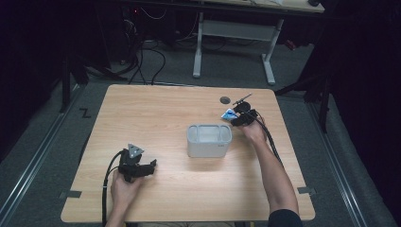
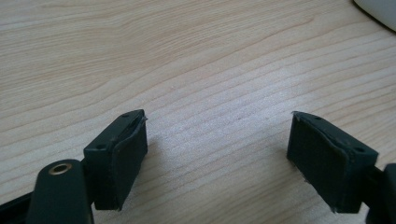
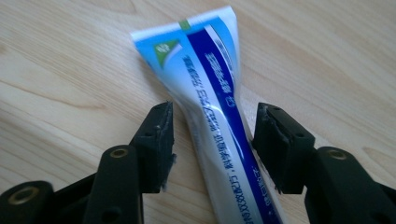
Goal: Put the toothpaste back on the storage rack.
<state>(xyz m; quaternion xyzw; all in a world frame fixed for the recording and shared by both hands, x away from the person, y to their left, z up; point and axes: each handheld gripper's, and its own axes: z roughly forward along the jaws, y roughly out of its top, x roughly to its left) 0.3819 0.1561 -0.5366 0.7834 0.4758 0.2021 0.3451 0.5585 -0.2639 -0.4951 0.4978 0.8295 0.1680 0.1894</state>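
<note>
A blue and white toothpaste tube [image 3: 210, 93] lies flat on the wooden table [image 1: 156, 113], near its far right side [image 1: 230, 114]. My right gripper [image 3: 212, 112] is down at the table with one jaw on each side of the tube. A small gap shows on both sides, so it is open and not squeezing. In the high view the right gripper [image 1: 239, 118] sits just right of the tube's flat end. My left gripper [image 1: 152, 165] rests near the front left, open wide [image 2: 217, 121] over bare wood.
A grey-white rectangular bin [image 1: 209, 140], open on top, stands mid-table between the two grippers; its corner shows at the top right of the left gripper view [image 2: 378, 7]. A dark round grommet [image 1: 225, 100] is set in the table behind the tube. A desk frame stands beyond the table.
</note>
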